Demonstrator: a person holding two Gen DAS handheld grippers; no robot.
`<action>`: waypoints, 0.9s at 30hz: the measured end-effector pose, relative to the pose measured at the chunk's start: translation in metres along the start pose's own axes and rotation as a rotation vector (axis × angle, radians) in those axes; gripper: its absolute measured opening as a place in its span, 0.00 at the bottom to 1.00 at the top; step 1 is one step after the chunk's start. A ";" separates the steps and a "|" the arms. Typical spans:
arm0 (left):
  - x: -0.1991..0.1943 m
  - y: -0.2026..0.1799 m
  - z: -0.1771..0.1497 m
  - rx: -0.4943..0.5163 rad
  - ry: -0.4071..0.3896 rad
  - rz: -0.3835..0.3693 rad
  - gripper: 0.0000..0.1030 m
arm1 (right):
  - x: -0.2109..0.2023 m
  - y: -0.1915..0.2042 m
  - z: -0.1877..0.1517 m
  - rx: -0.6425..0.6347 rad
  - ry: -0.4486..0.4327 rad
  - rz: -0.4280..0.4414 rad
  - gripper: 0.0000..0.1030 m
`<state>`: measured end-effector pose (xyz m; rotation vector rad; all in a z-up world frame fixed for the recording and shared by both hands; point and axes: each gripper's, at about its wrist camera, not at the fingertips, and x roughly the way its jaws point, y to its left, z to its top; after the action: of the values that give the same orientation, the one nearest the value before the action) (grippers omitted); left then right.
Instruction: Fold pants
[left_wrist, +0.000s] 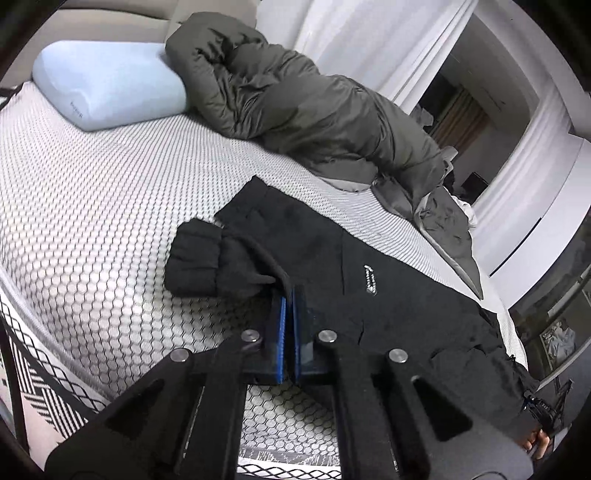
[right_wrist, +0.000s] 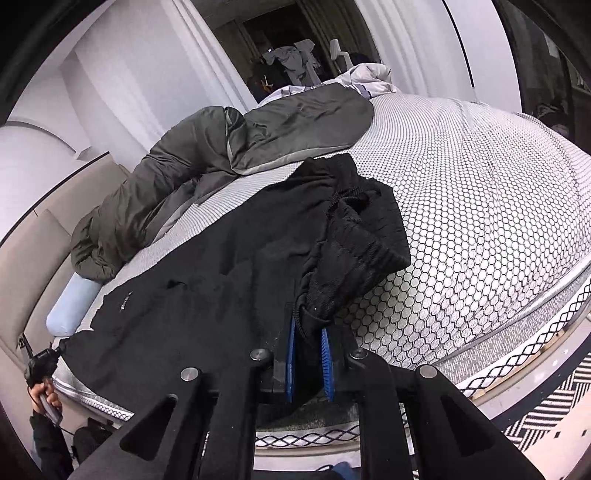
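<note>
Black pants (left_wrist: 369, 258) lie stretched across the honeycomb-patterned mattress (left_wrist: 92, 221), with a small white logo on the cloth. In the left wrist view my left gripper (left_wrist: 289, 295) is shut, its blue pads pinching the pants' edge beside a folded-over ribbed end (left_wrist: 192, 258). In the right wrist view my right gripper (right_wrist: 309, 325) is shut on a bunched fold of the pants (right_wrist: 221, 258), and a ribbed end (right_wrist: 362, 236) is draped over to the right. The held edges are raised off the mattress (right_wrist: 480, 203). Each view shows the other gripper small at its far side.
A dark grey-green duvet (left_wrist: 295, 103) is heaped along the far side of the bed, against a pale blue pillow (left_wrist: 107, 85). White curtains hang behind. The mattress edge with black netting (right_wrist: 535, 332) runs close below the grippers. A hand (right_wrist: 44, 398) shows at lower left.
</note>
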<state>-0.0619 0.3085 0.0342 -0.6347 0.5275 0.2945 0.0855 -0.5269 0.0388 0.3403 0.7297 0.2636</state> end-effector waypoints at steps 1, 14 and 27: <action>-0.001 -0.001 0.002 0.004 -0.002 0.000 0.01 | -0.001 0.000 0.000 0.003 -0.001 0.003 0.11; -0.019 -0.002 0.023 0.018 -0.026 -0.020 0.01 | -0.014 0.005 0.009 0.042 -0.028 0.030 0.11; 0.001 -0.032 0.086 0.031 -0.043 -0.056 0.01 | -0.009 0.018 0.078 0.138 -0.139 0.030 0.09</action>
<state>-0.0156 0.3377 0.1076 -0.6107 0.4720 0.2465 0.1302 -0.5299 0.1054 0.4960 0.6073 0.2163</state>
